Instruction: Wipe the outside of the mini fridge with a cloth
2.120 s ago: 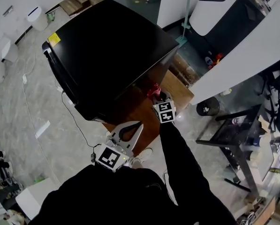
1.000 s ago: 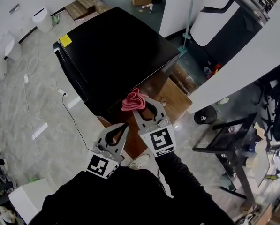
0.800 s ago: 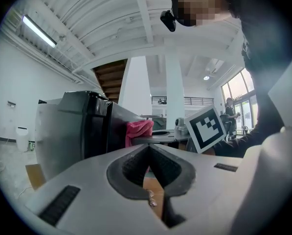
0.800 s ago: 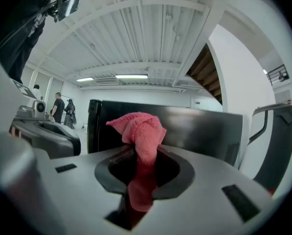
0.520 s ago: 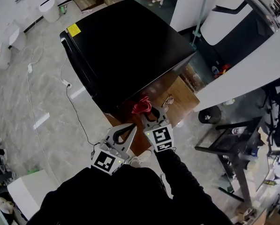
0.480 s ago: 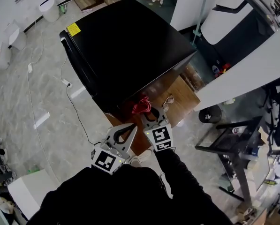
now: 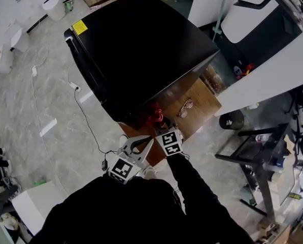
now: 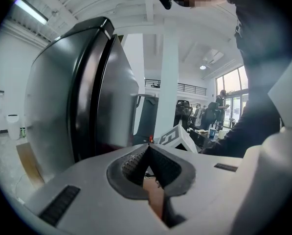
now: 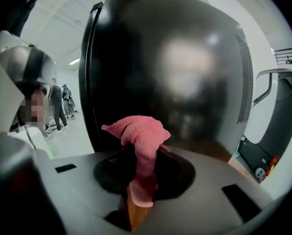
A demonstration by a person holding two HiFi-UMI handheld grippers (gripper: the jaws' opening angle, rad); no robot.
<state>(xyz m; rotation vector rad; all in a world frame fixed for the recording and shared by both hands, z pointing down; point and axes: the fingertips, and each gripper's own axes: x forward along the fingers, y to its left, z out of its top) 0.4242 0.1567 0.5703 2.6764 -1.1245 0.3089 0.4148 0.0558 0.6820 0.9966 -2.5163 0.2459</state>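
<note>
Low beside the fridge (image 7: 141,44), where its dark side wall meets the wooden base (image 7: 197,103), the right gripper (image 7: 158,124) holds the cloth (image 7: 155,119) up to the panel. Its jaws are clenched on the cloth's lower part, so a bunched pink wad stands proud of the tips. That leaves soft fabric, not plastic, as what would meet the glossy wall. The right gripper view looks square at that wall, with the cloth (image 9: 138,131) in front of the fridge (image 9: 175,58) and the gripper (image 9: 141,173) aimed straight at it. Whether the wad already touches the surface cannot be told.

The left gripper (image 7: 148,140) hangs just beside the right one and a little nearer the person. Its jaws are pressed together on nothing (image 8: 148,151), and the fridge (image 8: 62,97) rises at its left. It seems parked out of the wiping path, since one gripper is enough for the cloth.

I judge the wipe to be on the lower side, with the top and door edge yet to be covered. A firm, flat stroke would keep the wad from folding back.
</note>
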